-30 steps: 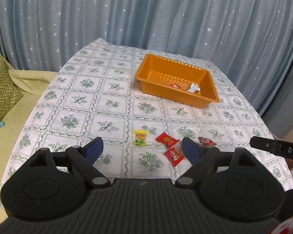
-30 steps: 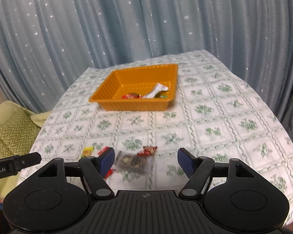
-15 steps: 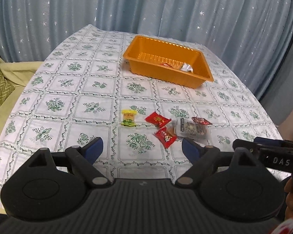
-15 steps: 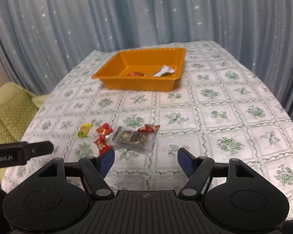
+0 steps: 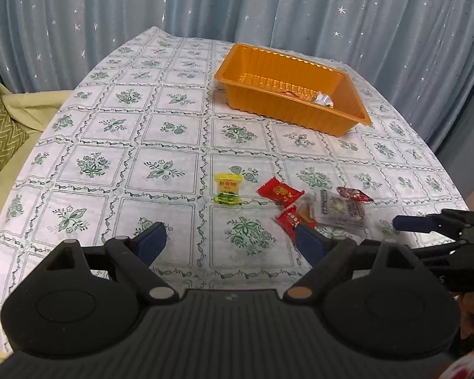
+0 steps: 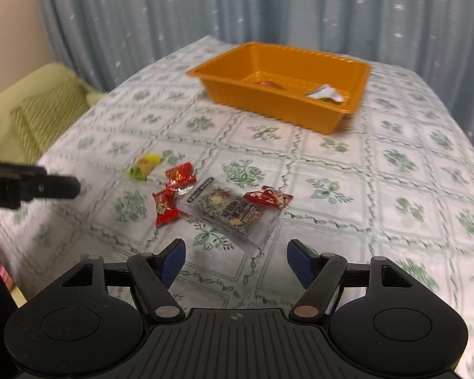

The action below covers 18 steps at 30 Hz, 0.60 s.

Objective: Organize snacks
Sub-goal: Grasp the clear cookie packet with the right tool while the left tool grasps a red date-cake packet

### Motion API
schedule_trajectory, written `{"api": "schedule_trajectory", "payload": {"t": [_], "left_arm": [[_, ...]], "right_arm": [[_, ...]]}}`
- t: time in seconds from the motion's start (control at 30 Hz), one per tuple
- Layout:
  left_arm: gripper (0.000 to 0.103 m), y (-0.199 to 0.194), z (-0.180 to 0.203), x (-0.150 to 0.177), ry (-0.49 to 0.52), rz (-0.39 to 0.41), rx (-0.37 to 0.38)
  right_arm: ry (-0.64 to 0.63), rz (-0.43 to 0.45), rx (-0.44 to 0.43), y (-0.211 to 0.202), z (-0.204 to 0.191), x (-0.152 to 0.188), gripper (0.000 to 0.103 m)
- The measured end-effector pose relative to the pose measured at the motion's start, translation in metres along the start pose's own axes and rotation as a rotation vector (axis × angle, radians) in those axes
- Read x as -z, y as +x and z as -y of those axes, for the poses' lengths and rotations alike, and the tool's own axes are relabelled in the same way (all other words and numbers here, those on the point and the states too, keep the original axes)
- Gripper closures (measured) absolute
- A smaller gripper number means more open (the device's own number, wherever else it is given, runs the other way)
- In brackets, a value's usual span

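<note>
Five wrapped snacks, among them a clear flat cracker packet (image 6: 229, 211), are left clustered on the surface (image 5: 161, 145), well short of the orange plastic tray (image 5: 287, 117); left gripper (image 5: 227, 241) and right gripper (image 6: 235, 260) are held wide, empty, above them for picking.

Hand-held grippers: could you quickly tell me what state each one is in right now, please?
Left hand-held gripper: open, holding nothing, above the tablecloth.
Right hand-held gripper: open, holding nothing, just short of the clear snack packet.

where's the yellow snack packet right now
The yellow snack packet lies on the tablecloth, leftmost of the loose snacks in both views, beside a red candy and nearer than the orange tray.
</note>
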<state>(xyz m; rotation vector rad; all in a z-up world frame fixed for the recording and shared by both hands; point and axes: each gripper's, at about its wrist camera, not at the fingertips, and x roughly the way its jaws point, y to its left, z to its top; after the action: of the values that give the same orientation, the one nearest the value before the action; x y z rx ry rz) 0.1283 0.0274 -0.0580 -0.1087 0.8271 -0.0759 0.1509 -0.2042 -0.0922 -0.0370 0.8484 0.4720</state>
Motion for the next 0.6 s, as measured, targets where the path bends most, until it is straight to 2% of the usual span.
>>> {"api": "schedule_trajectory", "payload": {"t": [0.23,0.6], "left_arm": [[0.016,0.017,-0.001,-0.005,-0.006,-0.017,0.012],[0.015,0.031,-0.001,-0.005,-0.017,-0.041,0.028]], "right_arm": [[-0.114,-0.052,-0.020,0.033,0.012,-0.007,0.032],[-0.299,-0.094,-0.143,0.065,0.009,-0.032,0.032]]}}
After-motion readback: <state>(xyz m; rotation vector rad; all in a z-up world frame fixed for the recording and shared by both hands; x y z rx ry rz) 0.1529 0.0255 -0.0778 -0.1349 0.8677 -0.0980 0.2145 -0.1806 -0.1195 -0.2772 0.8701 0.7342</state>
